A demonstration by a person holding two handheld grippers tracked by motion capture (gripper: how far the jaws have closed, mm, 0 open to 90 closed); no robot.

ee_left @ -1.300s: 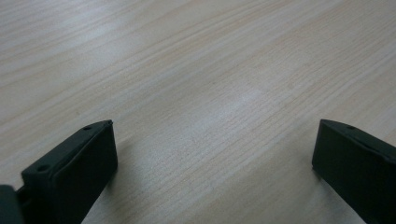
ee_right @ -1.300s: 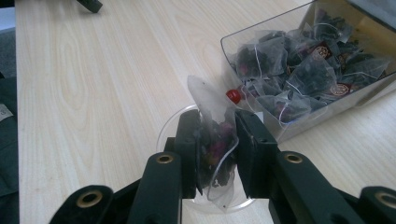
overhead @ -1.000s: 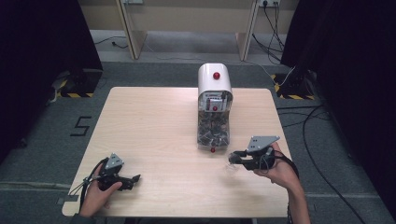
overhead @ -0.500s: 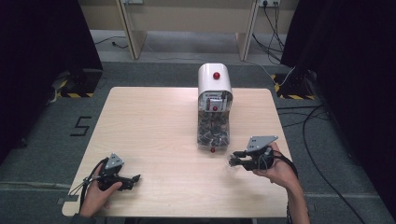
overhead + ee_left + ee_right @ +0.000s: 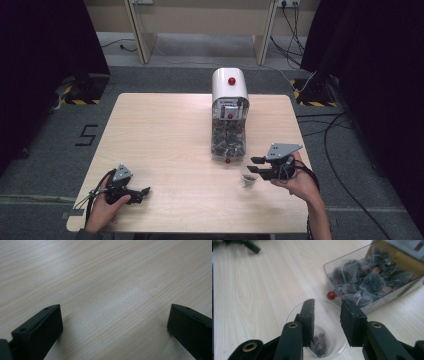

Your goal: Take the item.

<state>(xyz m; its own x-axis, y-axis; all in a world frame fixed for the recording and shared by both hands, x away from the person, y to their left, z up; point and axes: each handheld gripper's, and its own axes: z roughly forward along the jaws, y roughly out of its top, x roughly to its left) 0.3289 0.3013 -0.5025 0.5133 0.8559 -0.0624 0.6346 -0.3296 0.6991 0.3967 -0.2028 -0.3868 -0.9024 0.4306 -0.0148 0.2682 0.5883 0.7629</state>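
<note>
While dark curtains flank, pale wooden table [image 5: 165,135], grey carpet [image 5: 55,150]

hand-held gripper [image 5: 327,312] jaws parted above a clear cup [image 5: 317,340] holding a dark packet [image 5: 320,346].

Two black grippers: left gripper [image 5: 131,189] and right gripper [image 5: 261,167] with grey three-cornered top plates, trailing cables, brass-ringed jaw screws

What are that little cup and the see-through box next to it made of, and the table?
The cup looks like thin clear plastic: the table grain shows through its wall. The box seems thicker clear plastic, glossy, with the dark packets visible inside. The table looks like pale wood or a wood-grain laminate, matte; which one cannot be told.
</note>
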